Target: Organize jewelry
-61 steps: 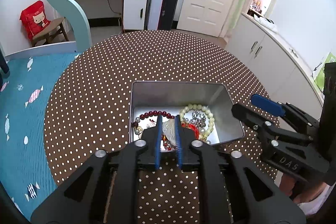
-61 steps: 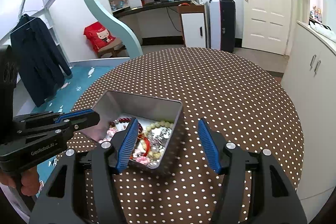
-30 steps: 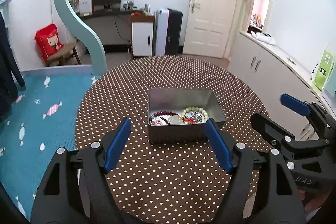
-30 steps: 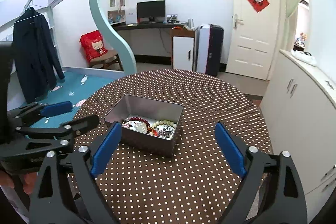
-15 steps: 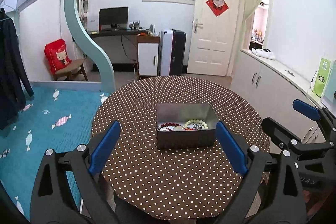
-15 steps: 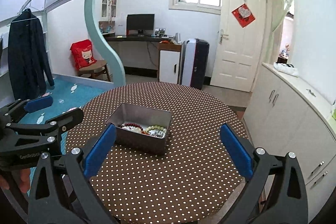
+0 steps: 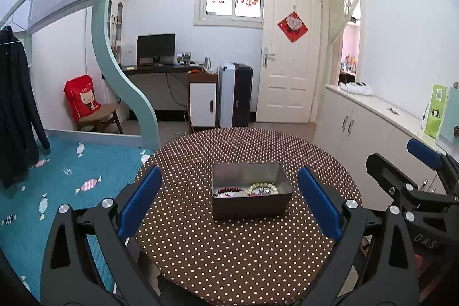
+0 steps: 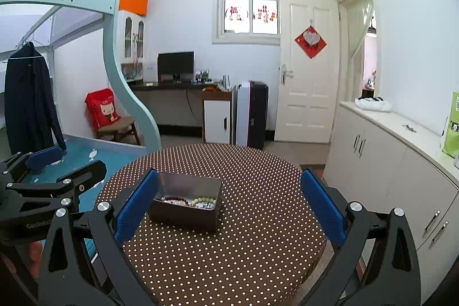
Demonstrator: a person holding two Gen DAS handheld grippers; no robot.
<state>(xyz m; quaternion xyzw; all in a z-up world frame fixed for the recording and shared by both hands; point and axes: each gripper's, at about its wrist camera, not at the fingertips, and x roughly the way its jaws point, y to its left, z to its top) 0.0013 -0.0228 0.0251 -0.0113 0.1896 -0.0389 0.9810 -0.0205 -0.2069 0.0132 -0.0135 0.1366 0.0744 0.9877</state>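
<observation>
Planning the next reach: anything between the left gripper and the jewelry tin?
Nothing visible. Only bare dotted tablecloth lies between the open left gripper and the metal tin. The right gripper sits off to the side, clear of that path.

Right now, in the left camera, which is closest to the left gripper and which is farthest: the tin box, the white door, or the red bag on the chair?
1. Tin box, on the table straight ahead.
2. Red bag, far left.
3. White door, back wall, right of centre.

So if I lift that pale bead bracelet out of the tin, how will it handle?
The pale bead bracelet is a beaded loop, so probably limp. Round beads may slip between pads. It lies against other jewelry in the metal tin, so it might snag.
</observation>
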